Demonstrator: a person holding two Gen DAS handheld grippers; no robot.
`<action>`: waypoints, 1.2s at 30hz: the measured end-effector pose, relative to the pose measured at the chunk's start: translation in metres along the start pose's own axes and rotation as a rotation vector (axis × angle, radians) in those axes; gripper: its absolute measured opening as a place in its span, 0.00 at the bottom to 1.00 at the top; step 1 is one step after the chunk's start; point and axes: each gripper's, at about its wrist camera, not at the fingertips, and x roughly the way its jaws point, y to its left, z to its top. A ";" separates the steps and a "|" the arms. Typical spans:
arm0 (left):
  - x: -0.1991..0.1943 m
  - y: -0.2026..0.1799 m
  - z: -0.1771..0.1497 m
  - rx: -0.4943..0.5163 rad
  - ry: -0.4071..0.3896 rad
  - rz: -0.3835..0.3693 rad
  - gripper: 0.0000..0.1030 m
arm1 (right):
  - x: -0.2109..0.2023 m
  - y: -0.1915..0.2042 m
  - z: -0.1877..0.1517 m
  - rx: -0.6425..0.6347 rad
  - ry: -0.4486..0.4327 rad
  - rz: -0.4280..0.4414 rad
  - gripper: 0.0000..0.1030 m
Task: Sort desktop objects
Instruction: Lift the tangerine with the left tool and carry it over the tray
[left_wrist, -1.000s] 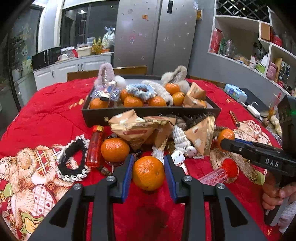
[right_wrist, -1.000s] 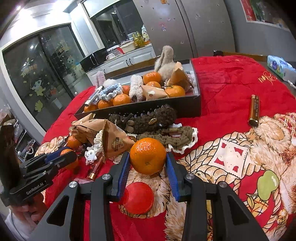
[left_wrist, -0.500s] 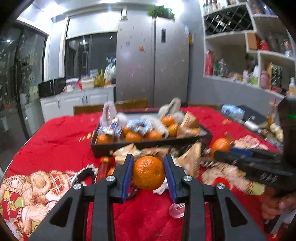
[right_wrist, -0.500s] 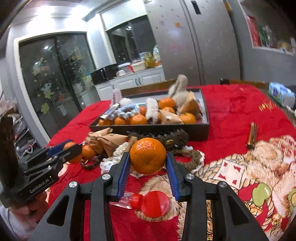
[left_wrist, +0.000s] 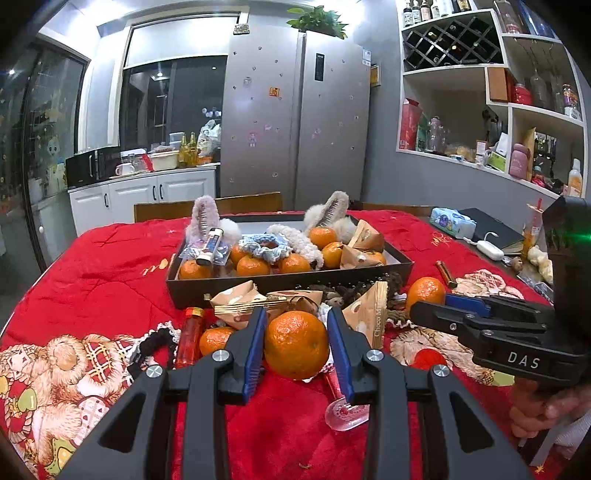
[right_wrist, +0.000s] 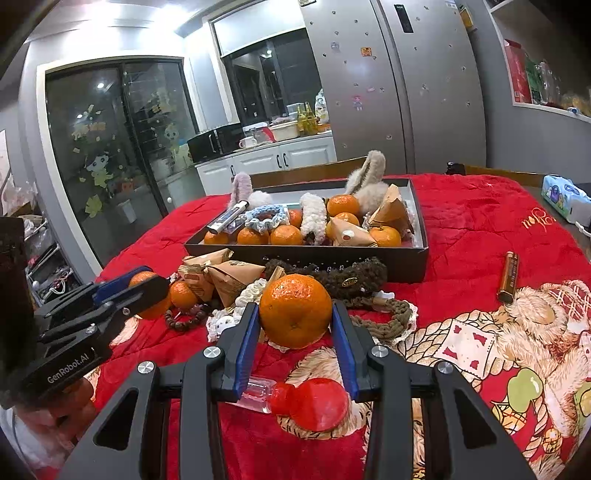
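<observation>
My left gripper is shut on an orange and holds it above the red cloth, short of the dark tray. My right gripper is shut on another orange, also lifted in front of the tray. The tray holds several oranges, fluffy hair clips, scrunchies and paper snack packets. Each gripper shows in the other's view: the right one at the right with its orange, the left one at the left.
Loose on the cloth before the tray: paper packets, an orange, a red bottle, a dark scrunchie, a brown knitted band, a red-capped bottle, a gold tube. A tissue pack lies far right.
Both grippers have lifted their oranges off the cloth and risen, tilting up toward the tray. The jaws stayed shut on the oranges.
</observation>
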 end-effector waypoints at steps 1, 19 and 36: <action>0.000 -0.001 0.000 0.002 0.000 -0.003 0.34 | 0.000 0.000 0.000 -0.002 -0.001 -0.001 0.36; -0.003 0.002 0.001 -0.029 -0.005 -0.072 0.34 | -0.010 0.019 -0.001 -0.061 -0.058 0.000 0.36; -0.008 0.021 0.046 -0.022 0.045 -0.031 0.34 | -0.001 0.029 0.021 -0.048 -0.035 0.006 0.36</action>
